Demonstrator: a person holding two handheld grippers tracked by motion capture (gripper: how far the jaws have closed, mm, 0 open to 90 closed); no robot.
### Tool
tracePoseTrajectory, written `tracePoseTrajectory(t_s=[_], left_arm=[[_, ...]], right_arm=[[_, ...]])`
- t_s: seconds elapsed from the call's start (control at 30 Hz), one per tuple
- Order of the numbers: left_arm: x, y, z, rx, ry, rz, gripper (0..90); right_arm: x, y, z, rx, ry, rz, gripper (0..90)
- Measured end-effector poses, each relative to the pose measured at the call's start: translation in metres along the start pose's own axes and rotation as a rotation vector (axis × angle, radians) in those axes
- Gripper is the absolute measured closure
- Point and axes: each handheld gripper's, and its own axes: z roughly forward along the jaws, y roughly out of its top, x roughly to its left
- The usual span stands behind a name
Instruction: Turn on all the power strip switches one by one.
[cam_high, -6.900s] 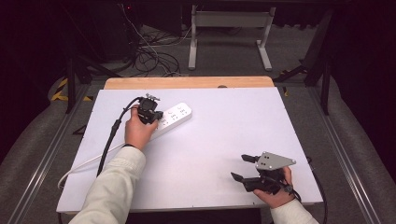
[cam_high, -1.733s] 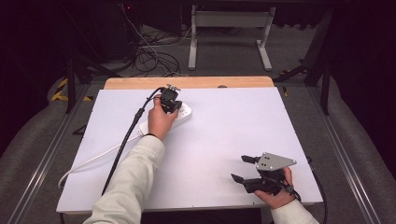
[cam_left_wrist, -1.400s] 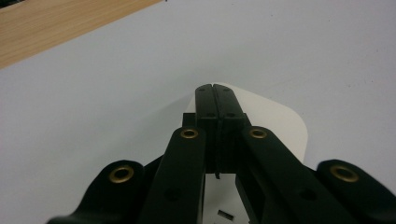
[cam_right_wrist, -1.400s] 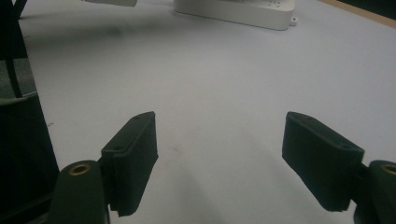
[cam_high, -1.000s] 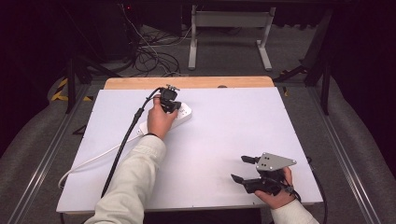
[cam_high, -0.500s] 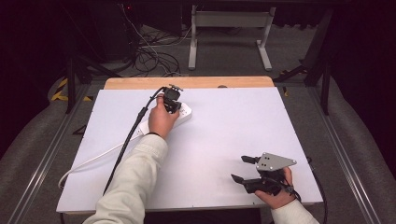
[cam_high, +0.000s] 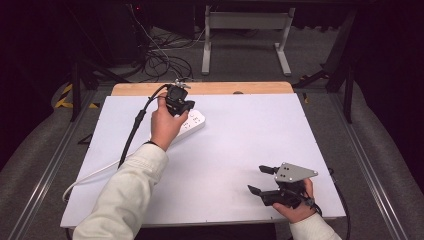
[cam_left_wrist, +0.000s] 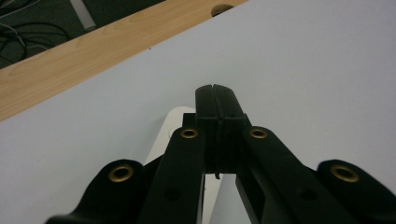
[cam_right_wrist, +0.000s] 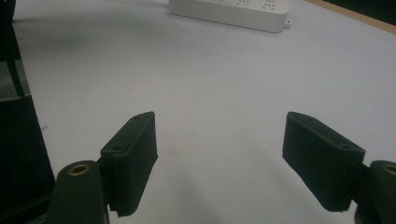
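A white power strip (cam_high: 196, 123) lies flat at the far left of the white table top (cam_high: 240, 145). My left gripper (cam_high: 184, 105) hovers over the strip's far end, tilted down toward it. In the left gripper view its jaws are pressed flat together with nothing between them (cam_left_wrist: 215, 98), and a corner of the power strip (cam_left_wrist: 169, 133) shows beneath. My right gripper (cam_high: 257, 179) rests near the front right edge, jaws wide apart and empty (cam_right_wrist: 219, 154). From the right gripper view, the power strip (cam_right_wrist: 229, 11) lies far ahead.
The strip's white cord (cam_high: 95, 172) runs off the left front of the table. A wooden strip (cam_high: 200, 88) borders the far edge. Beyond it are a metal stand (cam_high: 245, 30) and loose cables (cam_high: 160, 60) on the floor.
My left gripper has lifted a little above the power strip, still shut. The right gripper has not moved.
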Motion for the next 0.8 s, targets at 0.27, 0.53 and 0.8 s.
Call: tracePoseTrajectory(t_s=[0.27,0.53,0.8], left_arm=[[-0.010,-0.003,-0.033,-0.060,-0.041,0.044,79.6],[-0.022,-0.016,-0.065,-0.151,-0.075,0.099,69.2],[-0.038,-0.047,-0.087,-0.246,-0.110,0.132,53.2]], right_arm=[[-0.002,0.000,0.001,0.001,-0.004,0.003,27.0],[-0.003,0.000,-0.001,-0.001,-0.013,0.013,27.0],[-0.004,0.000,-0.001,-0.005,-0.019,0.016,26.9]])
